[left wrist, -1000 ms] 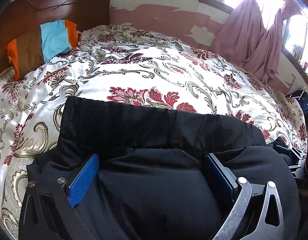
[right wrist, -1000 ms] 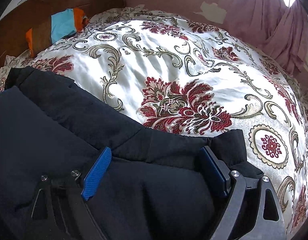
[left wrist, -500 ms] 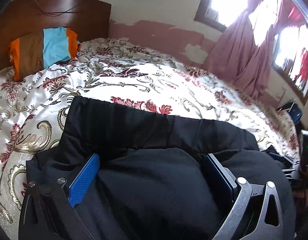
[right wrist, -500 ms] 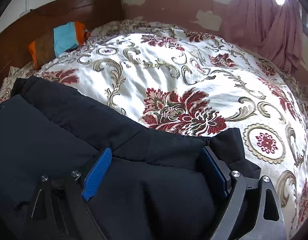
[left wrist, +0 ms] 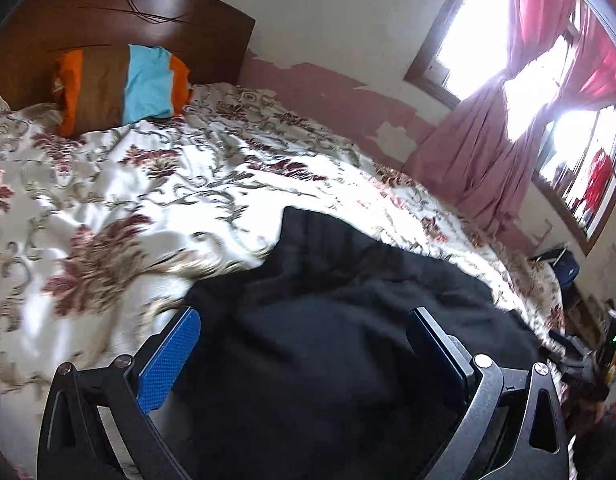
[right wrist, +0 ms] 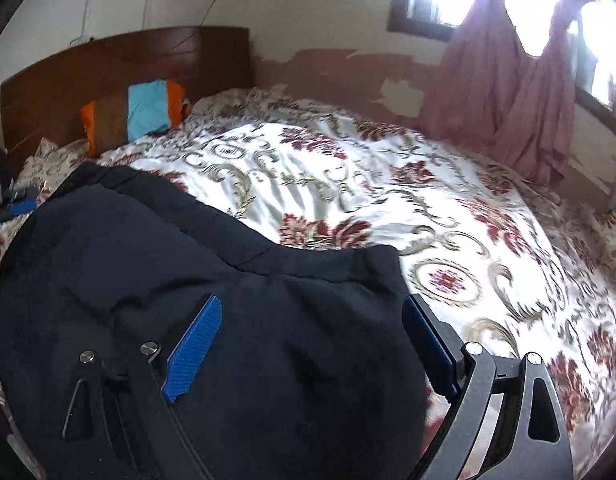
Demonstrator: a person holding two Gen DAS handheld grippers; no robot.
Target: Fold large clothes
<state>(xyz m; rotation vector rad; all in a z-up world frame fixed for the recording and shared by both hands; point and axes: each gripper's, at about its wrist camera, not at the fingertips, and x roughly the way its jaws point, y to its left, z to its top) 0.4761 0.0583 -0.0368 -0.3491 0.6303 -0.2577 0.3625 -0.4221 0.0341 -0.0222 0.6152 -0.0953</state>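
Observation:
A large black garment lies bunched on the floral bedspread. It also fills the lower left of the right wrist view. My left gripper is open, its blue-padded fingers wide apart, with the dark cloth lying between them. My right gripper is open too, fingers wide apart over the garment's folded right corner. Neither gripper pinches the cloth. The garment's near part is hidden under the gripper frames.
The bedspread stretches away to a wooden headboard. An orange, brown and blue pillow leans on it. Pink curtains hang at the windows on the right. Dark items stand past the bed's right edge.
Both grippers have lifted and tilted up, showing more wall and windows. The left view has swung right, and bedspread now shows beside the left finger. The jaws stayed open.

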